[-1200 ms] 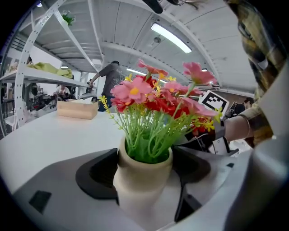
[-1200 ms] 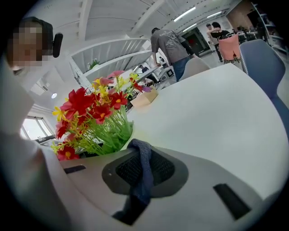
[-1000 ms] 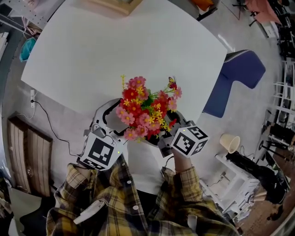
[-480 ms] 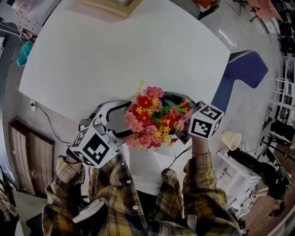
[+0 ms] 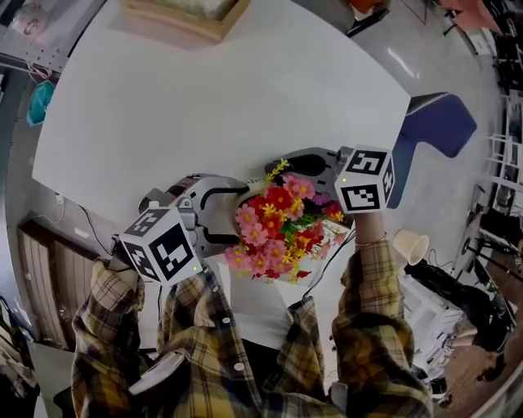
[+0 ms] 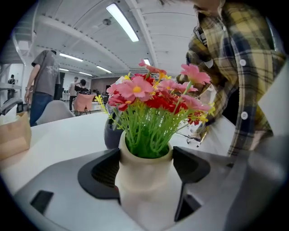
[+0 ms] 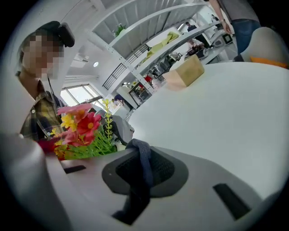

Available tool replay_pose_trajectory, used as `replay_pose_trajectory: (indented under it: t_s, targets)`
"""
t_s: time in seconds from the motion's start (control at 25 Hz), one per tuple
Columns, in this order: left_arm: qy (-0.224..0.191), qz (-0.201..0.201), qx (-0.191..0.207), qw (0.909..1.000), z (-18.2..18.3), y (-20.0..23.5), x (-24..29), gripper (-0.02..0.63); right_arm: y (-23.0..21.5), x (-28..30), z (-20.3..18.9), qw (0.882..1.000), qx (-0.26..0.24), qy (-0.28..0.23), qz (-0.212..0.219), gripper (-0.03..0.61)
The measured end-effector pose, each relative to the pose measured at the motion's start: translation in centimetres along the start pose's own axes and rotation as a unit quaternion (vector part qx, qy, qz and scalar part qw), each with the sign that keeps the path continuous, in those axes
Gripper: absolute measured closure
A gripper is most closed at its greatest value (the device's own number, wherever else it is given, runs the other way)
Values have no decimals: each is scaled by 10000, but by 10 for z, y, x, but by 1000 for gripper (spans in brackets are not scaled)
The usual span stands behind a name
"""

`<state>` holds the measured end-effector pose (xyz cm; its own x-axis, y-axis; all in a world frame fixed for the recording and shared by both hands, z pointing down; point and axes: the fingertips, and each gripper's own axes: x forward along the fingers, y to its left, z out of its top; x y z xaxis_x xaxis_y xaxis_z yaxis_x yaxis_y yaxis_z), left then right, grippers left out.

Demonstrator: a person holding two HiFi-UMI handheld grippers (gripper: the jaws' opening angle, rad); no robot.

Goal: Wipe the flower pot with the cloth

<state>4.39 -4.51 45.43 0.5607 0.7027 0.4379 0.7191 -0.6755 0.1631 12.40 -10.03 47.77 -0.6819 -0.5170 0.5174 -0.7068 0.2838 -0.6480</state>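
Note:
My left gripper is shut on a cream flower pot, one jaw on each side of its neck. Red, pink and yellow flowers on green stems rise from it. In the head view the flowers hide the pot, which the left gripper holds up above the table's near edge. My right gripper is shut on a dark blue cloth, a fold of it pinched between the jaws. That right gripper sits at the far right side of the flowers, close to them.
The white table stretches ahead, with a wooden box at its far edge. A blue chair and a paper cup are on the right. A brown paper bag lies on the table; a person stands behind it.
The right gripper has swung from the near right of the flowers up to their far side. The pot and flowers have shifted right, and the left gripper's cube has moved slightly left.

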Motion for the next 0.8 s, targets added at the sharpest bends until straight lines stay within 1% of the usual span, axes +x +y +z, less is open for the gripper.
replay_pose_trajectory:
  t_s: [0.2,0.28,0.36,0.48,0.6,0.76,0.8]
  targets:
    - [93,-307,26,9995,0,1,4,244,2,10,0,9981,-160,522,274,560]
    - [130,-312,7,9994,-1,0,5,244,3,12,-1,9974,-228,618,279,560]
    - [133,-224,-59,9996,-3,0,5,244,3,10,-1,9978,-285,560,195,560]
    - [75,63,-303,9995,-4,0,2,244,2,-2,1,9993,-273,260,52,560]
    - [-212,485,-668,9964,-1,6,-11,245,2,-19,3,9994,-294,-62,-192,560]
    - [-754,1103,-1021,9858,14,13,-41,253,11,-46,10,9952,-513,-479,-683,560]
    - [-928,1260,-1078,9818,20,13,-48,282,15,-54,12,9931,-590,-598,-816,560]
